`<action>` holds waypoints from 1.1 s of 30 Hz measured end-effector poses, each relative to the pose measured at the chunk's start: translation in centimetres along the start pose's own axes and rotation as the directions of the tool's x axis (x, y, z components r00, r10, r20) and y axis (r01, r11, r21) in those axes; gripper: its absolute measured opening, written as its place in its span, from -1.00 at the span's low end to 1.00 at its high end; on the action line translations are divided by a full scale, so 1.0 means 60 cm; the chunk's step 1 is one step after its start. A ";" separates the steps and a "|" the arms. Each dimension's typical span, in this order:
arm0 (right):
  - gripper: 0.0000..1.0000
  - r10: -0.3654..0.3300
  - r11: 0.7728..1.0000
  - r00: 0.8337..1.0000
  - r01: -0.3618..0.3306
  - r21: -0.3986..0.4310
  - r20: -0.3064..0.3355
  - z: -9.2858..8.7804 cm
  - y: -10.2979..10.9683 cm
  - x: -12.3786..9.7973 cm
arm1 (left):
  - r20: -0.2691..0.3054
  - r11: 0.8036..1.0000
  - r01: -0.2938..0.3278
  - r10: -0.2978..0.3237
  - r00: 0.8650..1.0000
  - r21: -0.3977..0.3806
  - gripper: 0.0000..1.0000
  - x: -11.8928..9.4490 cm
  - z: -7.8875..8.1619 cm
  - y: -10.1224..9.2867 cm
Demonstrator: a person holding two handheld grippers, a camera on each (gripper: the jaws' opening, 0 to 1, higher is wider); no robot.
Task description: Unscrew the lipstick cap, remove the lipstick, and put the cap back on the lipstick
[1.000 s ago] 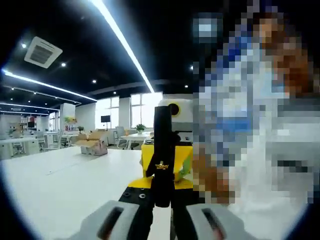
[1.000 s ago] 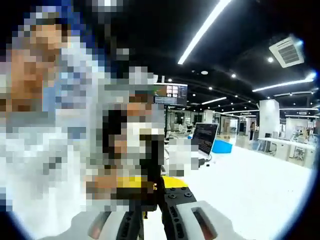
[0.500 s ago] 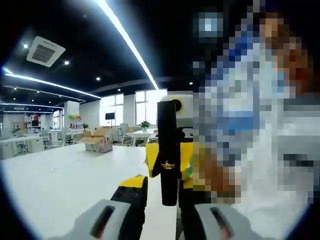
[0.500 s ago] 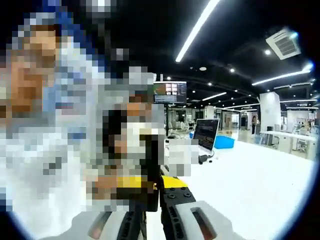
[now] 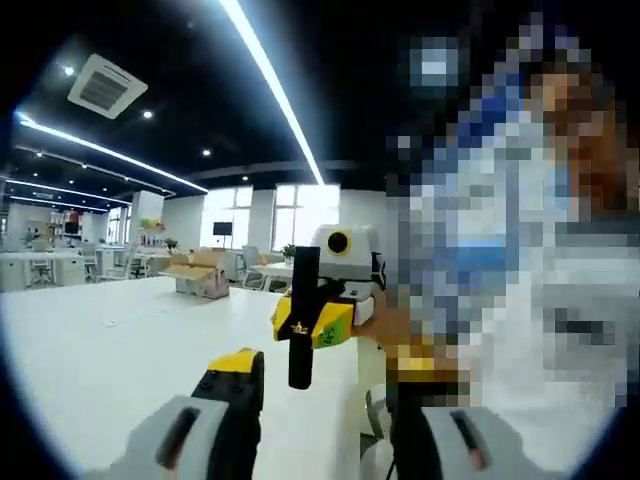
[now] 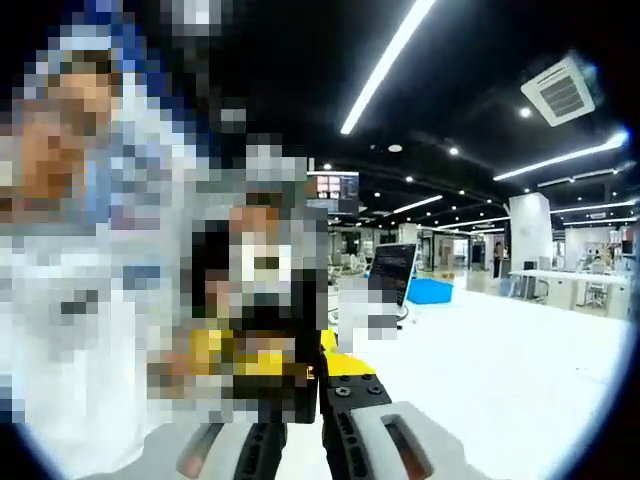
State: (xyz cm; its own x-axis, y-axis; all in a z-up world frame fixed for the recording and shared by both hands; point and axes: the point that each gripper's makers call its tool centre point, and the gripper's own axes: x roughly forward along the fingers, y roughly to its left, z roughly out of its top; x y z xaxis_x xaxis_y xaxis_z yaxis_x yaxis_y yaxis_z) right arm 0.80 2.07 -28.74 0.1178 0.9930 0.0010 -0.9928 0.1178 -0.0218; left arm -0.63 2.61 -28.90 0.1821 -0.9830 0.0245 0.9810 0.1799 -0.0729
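A black lipstick tube (image 5: 302, 330) with a small gold emblem stands upright in the air over the white table (image 5: 110, 340). My right gripper (image 5: 325, 322), yellow and white, comes in from the right in the left gripper view and is shut on the tube. In the right gripper view, the right gripper (image 6: 300, 400) has its jaws close together around the lipstick (image 6: 310, 345). My left gripper (image 5: 322, 400) is open. Its jaws stand wide apart, below and in front of the tube, and do not touch it.
A person in a light top stands close behind the grippers (image 5: 520, 300). A cardboard box (image 5: 200, 272) sits at the far end of the table. A dark screen (image 6: 390, 268) and a blue box (image 6: 432, 290) stand on the table (image 6: 500, 360).
My left gripper has opened, let go of the lipstick and drawn back from it. The right gripper stays shut on the tube.
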 end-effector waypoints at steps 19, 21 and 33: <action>-0.81 0.099 0.993 0.994 -0.102 -0.065 -0.043 -0.101 -0.115 0.026 | 0.002 0.992 -0.108 0.108 0.994 0.059 0.02 -0.041 -0.006 0.062; -0.81 0.113 0.992 0.991 -0.117 -0.049 -0.069 -0.117 -0.129 0.032 | -0.003 0.992 -0.111 0.111 0.994 0.065 0.01 -0.040 -0.007 0.062; -0.81 0.107 0.993 0.986 -0.112 -0.032 -0.130 -0.167 -0.171 0.040 | 0.011 0.990 -0.121 0.121 0.993 0.072 -0.03 -0.044 0.002 0.063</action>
State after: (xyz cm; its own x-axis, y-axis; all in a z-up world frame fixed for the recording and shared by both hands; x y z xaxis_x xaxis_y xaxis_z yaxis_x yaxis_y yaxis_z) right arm 11.51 3.20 -38.53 0.0127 0.9913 -0.1309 -0.9985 0.0057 -0.0541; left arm 2.61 5.90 -29.13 0.3000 -0.9536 0.0267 0.9539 0.3001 -0.0033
